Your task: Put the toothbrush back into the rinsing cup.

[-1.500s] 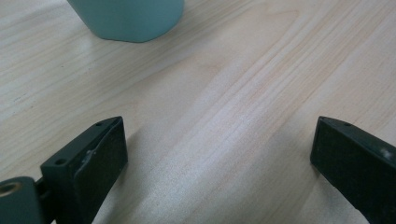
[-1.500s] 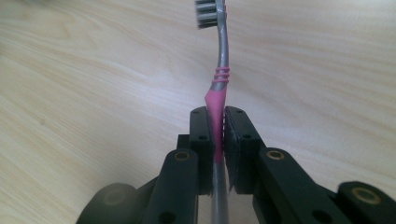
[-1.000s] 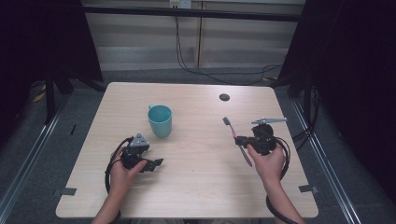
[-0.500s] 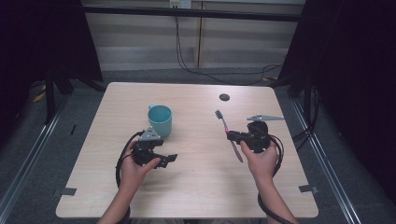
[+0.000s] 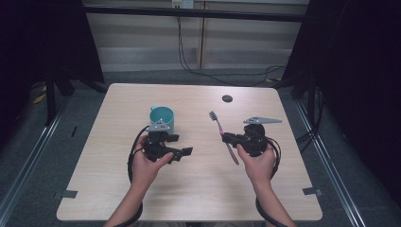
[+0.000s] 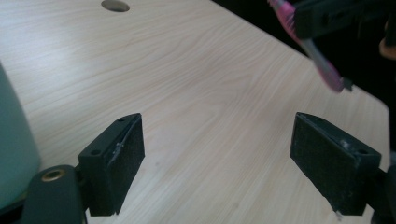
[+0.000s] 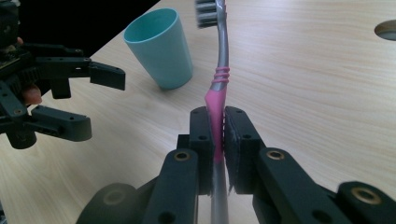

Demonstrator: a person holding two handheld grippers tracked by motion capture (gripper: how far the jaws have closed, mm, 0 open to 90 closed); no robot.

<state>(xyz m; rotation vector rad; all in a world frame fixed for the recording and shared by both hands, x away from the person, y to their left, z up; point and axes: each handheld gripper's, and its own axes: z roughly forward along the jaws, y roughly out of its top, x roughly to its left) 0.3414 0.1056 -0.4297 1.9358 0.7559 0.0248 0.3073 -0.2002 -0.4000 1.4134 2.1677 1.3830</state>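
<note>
**Colours on the tabletop**

Pale wooden tabletop point(image 5: 198, 189), light beige with fine darker grain lines; one dark round hole point(image 5: 227, 98) near its far edge. Teal plastic cup point(image 7: 159, 46), plain, same teal inside. Pink-and-grey plastic toothbrush point(image 7: 218, 79): pink grip, grey neck with pink rings, dark grey bristles. Left gripper point(image 5: 184, 152) and right gripper point(image 7: 215, 135) matte black, with brass-coloured screw inserts; fingers point(image 6: 116, 158) black.

The toothbrush point(image 7: 219, 79) has its bristle head cut off by the top edge.
</note>
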